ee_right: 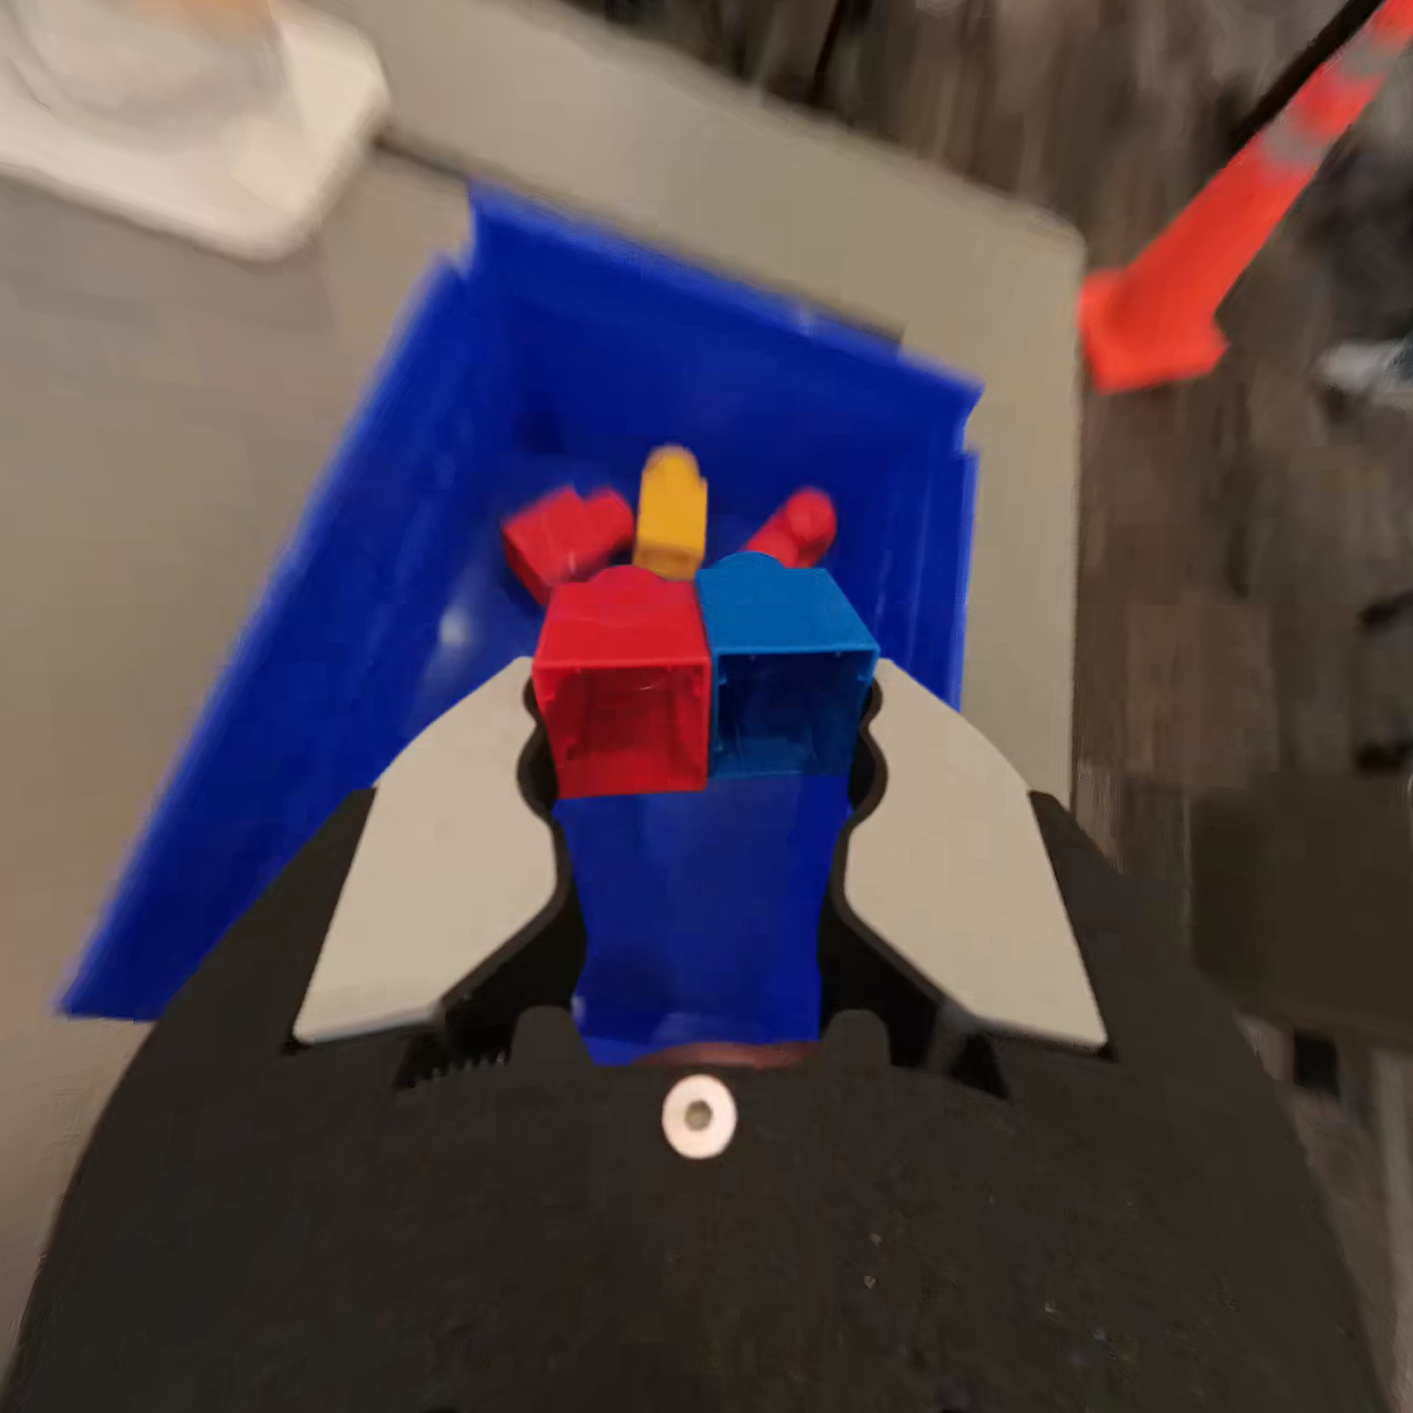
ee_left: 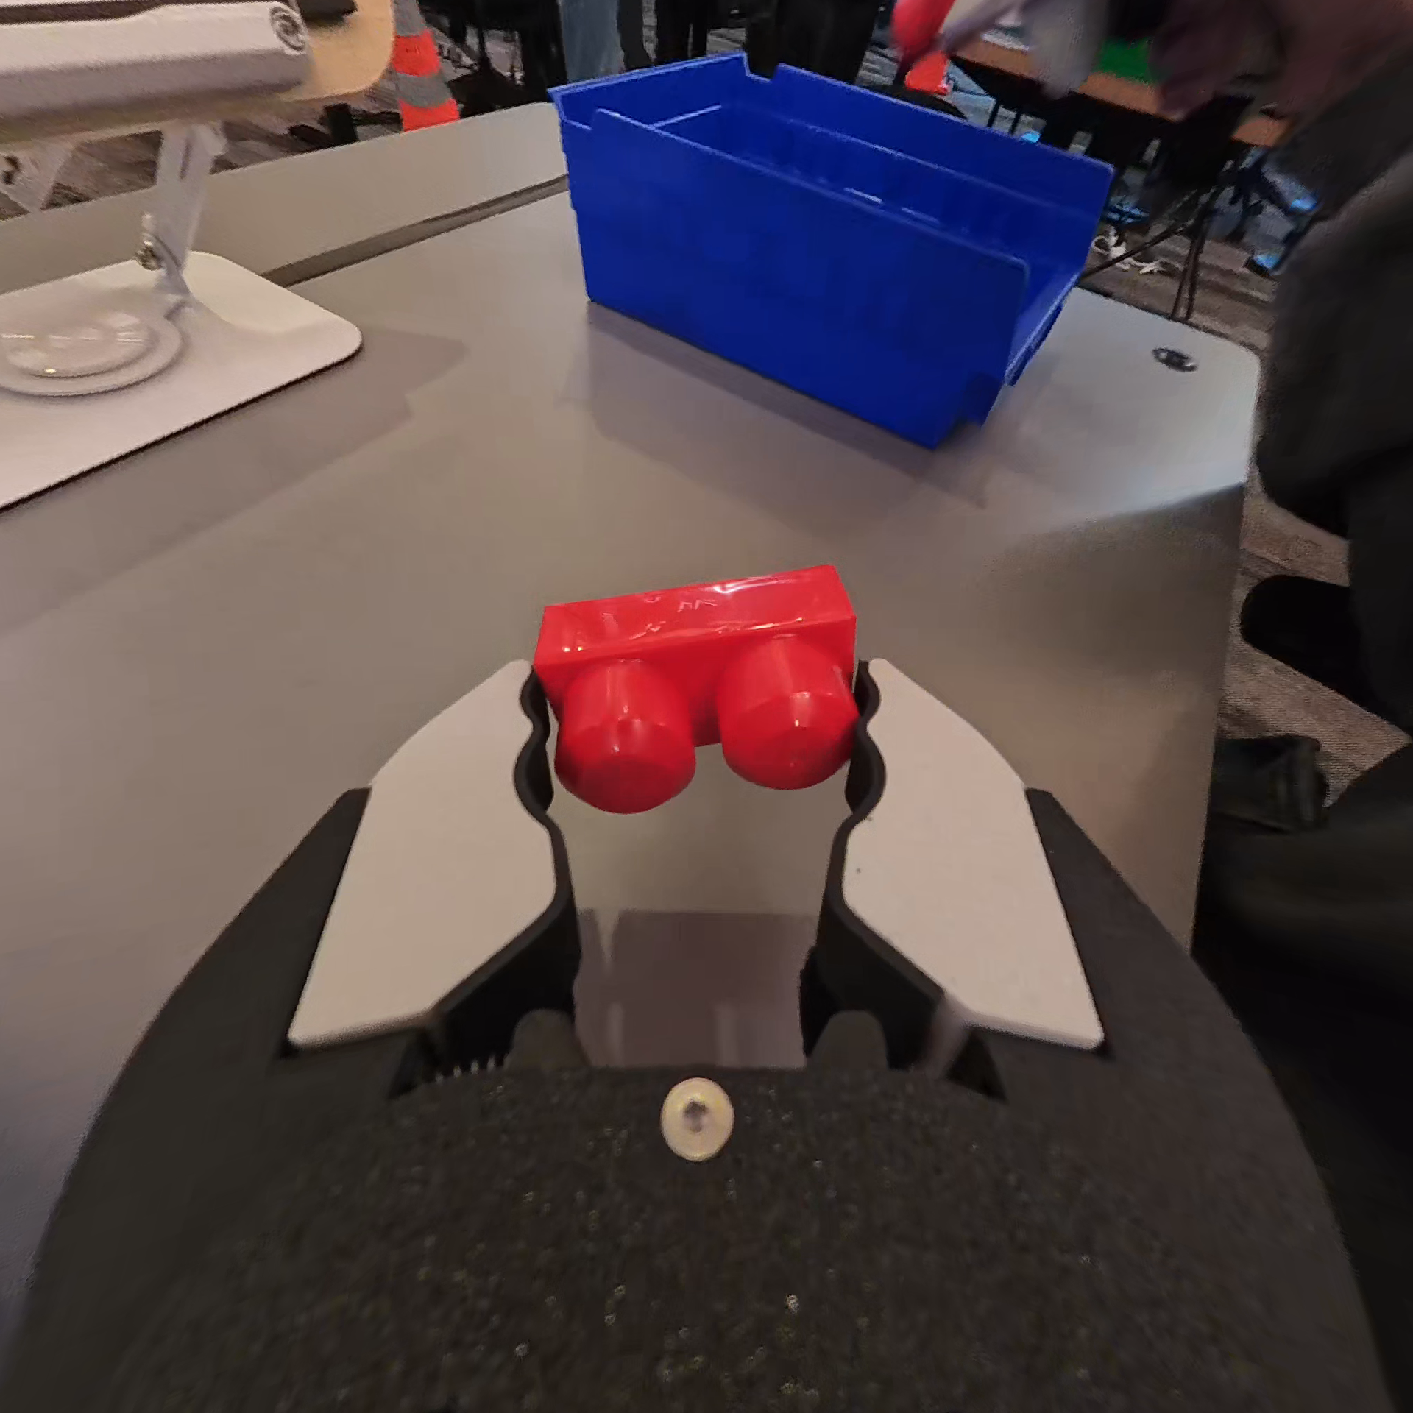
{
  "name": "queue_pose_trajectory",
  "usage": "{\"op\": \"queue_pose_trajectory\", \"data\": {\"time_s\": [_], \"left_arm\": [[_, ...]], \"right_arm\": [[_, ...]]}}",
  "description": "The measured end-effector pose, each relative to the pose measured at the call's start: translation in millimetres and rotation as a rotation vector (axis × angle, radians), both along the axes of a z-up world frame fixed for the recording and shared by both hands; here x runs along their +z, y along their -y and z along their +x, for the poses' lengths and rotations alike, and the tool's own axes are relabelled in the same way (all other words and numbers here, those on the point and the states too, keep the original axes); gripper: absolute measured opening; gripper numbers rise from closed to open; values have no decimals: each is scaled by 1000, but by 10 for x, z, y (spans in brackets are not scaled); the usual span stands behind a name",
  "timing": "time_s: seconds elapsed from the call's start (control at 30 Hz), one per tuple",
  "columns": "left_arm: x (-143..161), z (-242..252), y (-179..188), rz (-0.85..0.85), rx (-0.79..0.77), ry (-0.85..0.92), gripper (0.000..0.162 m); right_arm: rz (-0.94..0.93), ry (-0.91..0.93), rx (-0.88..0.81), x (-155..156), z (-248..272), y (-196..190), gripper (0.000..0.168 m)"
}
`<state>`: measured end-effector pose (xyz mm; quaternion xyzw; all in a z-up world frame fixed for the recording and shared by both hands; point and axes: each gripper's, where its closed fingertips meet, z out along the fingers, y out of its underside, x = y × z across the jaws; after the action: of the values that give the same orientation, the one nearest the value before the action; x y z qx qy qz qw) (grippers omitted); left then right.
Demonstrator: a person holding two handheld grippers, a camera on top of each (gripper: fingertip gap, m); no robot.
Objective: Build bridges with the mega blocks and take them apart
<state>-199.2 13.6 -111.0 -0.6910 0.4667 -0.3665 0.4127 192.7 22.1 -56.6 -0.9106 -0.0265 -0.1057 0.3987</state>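
My left gripper (ee_left: 700, 677) is shut on a red two-stud block (ee_left: 700, 673), its studs pointing back at the camera, held over the grey table (ee_left: 382, 650). My right gripper (ee_right: 703, 688) is shut on a red single block (ee_right: 623, 692) and a blue single block (ee_right: 787, 680) pressed side by side, their hollow undersides facing the camera, above the blue bin (ee_right: 321, 688). Inside the bin lie a red block (ee_right: 562, 535), a yellow block (ee_right: 671, 512) and another red block (ee_right: 795, 524). The right wrist view is blurred.
The blue bin (ee_left: 803, 252) stands at the table's far right in the left wrist view. A white stand on a white base (ee_left: 153, 336) sits at the far left. An orange cone (ee_left: 424, 76) stands on the floor behind; another shows in the right wrist view (ee_right: 1193, 275). The table edge (ee_left: 1223, 612) drops off to the right. About 40 cm separates my left fingertips from my right. The white base (ee_left: 153, 336) is about 35 cm from my left fingertips.
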Motion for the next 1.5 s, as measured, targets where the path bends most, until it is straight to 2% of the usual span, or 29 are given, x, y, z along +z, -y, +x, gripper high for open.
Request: {"op": "queue_pose_trajectory", "data": {"time_s": [0.07,0.17,0.3,0.5,0.57,0.67,0.7,0.8,0.9,1.0,1.1,1.17,1.27,1.33,1.4,1.5], "left_arm": [[27,40,39,-22,-23,27,75],[22,40,24,-30,-21,28,75],[25,7,-1,-38,-12,36,75],[-64,-3,-25,-57,-15,18,75],[-78,0,-30,-63,-18,15,75],[-72,3,-32,-72,-22,23,75],[-73,-1,-37,-71,-20,24,75],[-86,-24,-55,-69,-11,16,75],[-101,-35,-71,-69,-5,6,75],[-97,-35,-79,-54,-9,-17,75],[-88,-8,-63,-89,-56,-76,75],[-159,17,-88,-131,-87,-194,75],[-360,37,-180,-138,-118,-488,75],[-461,53,-279,-83,-134,-692,75],[-515,134,-322,-38,-180,-836,75],[-567,349,-359,10,-238,-958,75]], "right_arm": [[-189,-11,21,-434,115,-72,76],[-386,71,-1,-832,246,-141,76],[-392,155,-34,-1044,376,-317,76],[-422,66,-148,-1270,471,-220,77],[-410,9,-151,-1249,418,-195,78],[-422,39,-168,-1101,407,-42,87],[-397,45,-181,-982,382,17,91],[-200,38,-145,-461,96,108,86],[106,-100,86,39,-706,79,78],[324,-361,427,302,-1800,208,70],[353,-571,631,282,-2531,394,68],[328,-582,683,136,-2732,436,68],[279,-573,689,-68,-2798,434,68],[281,-620,701,-84,-2798,456,64],[286,-658,698,-85,-2748,477,63],[291,-678,687,-93,-2646,531,63]]}}
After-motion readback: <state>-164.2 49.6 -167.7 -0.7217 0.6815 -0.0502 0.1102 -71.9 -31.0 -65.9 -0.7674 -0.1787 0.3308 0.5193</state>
